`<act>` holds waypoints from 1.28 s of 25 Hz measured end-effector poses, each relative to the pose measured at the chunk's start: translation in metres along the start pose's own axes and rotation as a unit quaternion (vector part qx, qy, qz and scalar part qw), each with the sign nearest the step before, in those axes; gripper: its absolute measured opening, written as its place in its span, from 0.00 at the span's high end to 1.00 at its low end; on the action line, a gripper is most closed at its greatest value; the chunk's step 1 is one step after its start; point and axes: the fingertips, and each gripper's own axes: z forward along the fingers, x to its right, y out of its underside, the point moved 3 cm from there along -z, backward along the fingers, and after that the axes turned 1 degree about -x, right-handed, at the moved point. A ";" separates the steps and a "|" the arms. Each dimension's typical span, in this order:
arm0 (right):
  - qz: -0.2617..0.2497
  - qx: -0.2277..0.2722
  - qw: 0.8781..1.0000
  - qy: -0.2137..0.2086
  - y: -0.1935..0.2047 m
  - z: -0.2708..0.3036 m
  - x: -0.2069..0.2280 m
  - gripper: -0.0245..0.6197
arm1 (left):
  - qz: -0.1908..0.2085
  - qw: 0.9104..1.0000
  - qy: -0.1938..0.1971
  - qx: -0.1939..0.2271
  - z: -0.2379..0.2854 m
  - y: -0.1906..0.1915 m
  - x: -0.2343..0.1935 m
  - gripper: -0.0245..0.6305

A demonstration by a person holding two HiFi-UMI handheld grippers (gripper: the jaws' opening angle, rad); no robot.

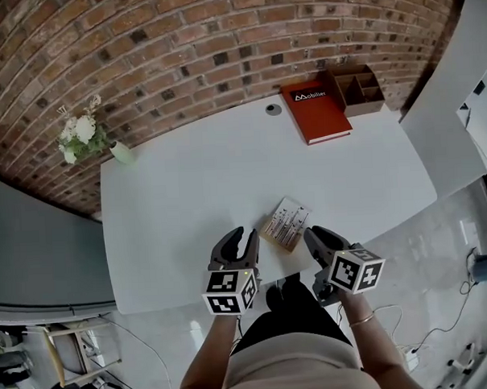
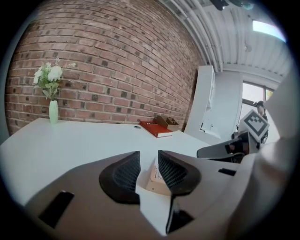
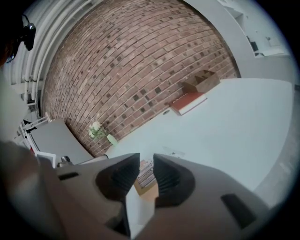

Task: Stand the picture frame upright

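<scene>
The picture frame (image 1: 285,224) lies flat on the white table (image 1: 187,192), close to its front edge, with its wooden border and striped print facing up. My left gripper (image 1: 241,240) hovers just left of the frame, open, with nothing between its fingers. My right gripper (image 1: 318,236) hovers just right of it, also open and empty. In the left gripper view the frame (image 2: 156,176) shows through the gap of the left gripper (image 2: 149,153), with the right gripper (image 2: 225,150) off to the right. The right gripper view shows the frame (image 3: 146,176) beyond the right gripper (image 3: 146,157).
A red book (image 1: 316,110) and a wooden desk organiser (image 1: 358,88) sit at the table's far right corner. A vase of white flowers (image 1: 88,136) stands at the far left. A round cable port (image 1: 273,109) is near the far edge. A brick wall runs behind.
</scene>
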 end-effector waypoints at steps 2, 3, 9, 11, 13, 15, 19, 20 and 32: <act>0.016 -0.010 1.000 -0.003 0.003 0.005 0.006 0.84 | 0.002 1.000 0.000 -0.004 0.007 -0.002 0.000 0.79; 0.024 -0.017 1.000 -0.004 0.005 0.008 0.008 0.85 | 0.003 1.000 0.001 -0.007 0.010 -0.002 0.000 0.79; 0.077 -0.038 0.996 -0.004 0.011 0.019 0.028 0.85 | 0.005 1.000 0.003 -0.025 0.028 0.001 0.001 0.79; 0.098 -0.045 0.994 -0.010 0.014 0.022 0.032 0.85 | 0.004 0.999 0.005 -0.033 0.034 0.004 0.003 0.79; 0.107 -0.054 0.993 -0.010 0.017 0.026 0.036 0.85 | 0.004 0.999 0.006 -0.040 0.039 0.006 0.004 0.79; 0.110 -0.064 0.992 -0.009 0.019 0.029 0.039 0.85 | 0.003 0.999 0.005 -0.046 0.043 0.009 0.004 0.79; 0.131 -0.080 0.988 -0.016 0.023 0.034 0.046 0.84 | 0.002 0.998 0.001 -0.056 0.052 0.013 0.006 0.79; 0.138 -0.083 0.987 -0.018 0.024 0.036 0.047 0.85 | 0.002 0.998 0.000 -0.059 0.054 0.013 0.006 0.79; 0.200 -0.128 0.971 -0.032 0.035 0.050 0.057 0.84 | -0.001 0.997 -0.005 -0.081 0.070 0.017 0.003 0.80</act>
